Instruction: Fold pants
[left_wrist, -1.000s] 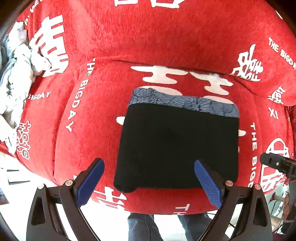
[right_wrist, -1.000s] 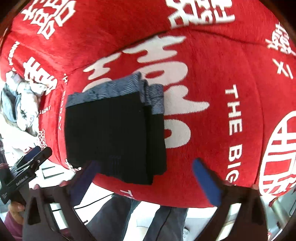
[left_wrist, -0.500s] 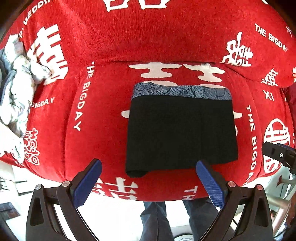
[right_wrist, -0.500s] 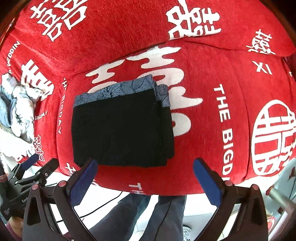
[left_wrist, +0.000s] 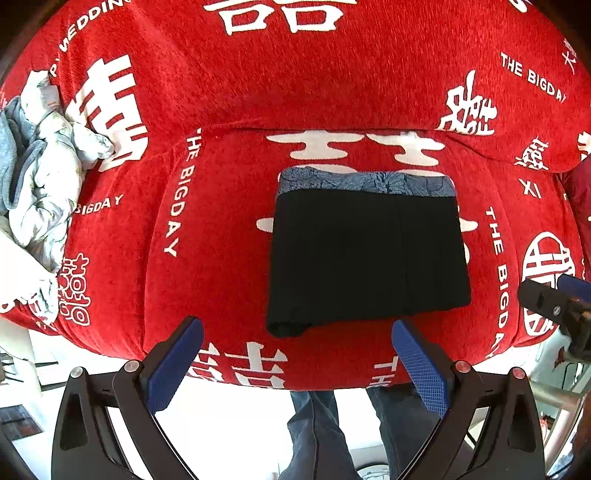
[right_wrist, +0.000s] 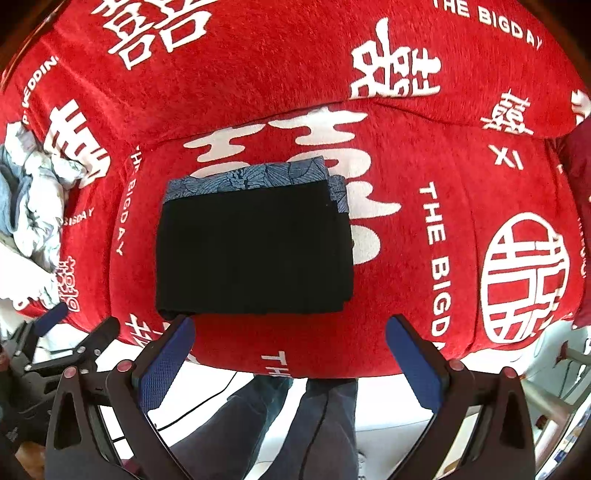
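Observation:
The pants (left_wrist: 365, 254) lie folded into a black rectangle with a blue patterned band along the far edge, flat on the red sofa seat (left_wrist: 221, 236). They also show in the right wrist view (right_wrist: 255, 247). My left gripper (left_wrist: 295, 362) is open and empty, held off the sofa's front edge, apart from the pants. My right gripper (right_wrist: 291, 358) is open and empty, also in front of the seat edge. The right gripper shows at the right edge of the left wrist view (left_wrist: 557, 299), and the left gripper at the lower left of the right wrist view (right_wrist: 62, 339).
A crumpled pile of pale clothes (left_wrist: 40, 177) lies on the sofa's left end, also in the right wrist view (right_wrist: 33, 206). The sofa backrest (left_wrist: 295, 74) rises behind the seat. The person's legs in jeans (left_wrist: 347, 428) stand on the white floor below.
Both grippers have pulled back and up from the sofa, so the folded pants look smaller and farther. The pants have not moved.

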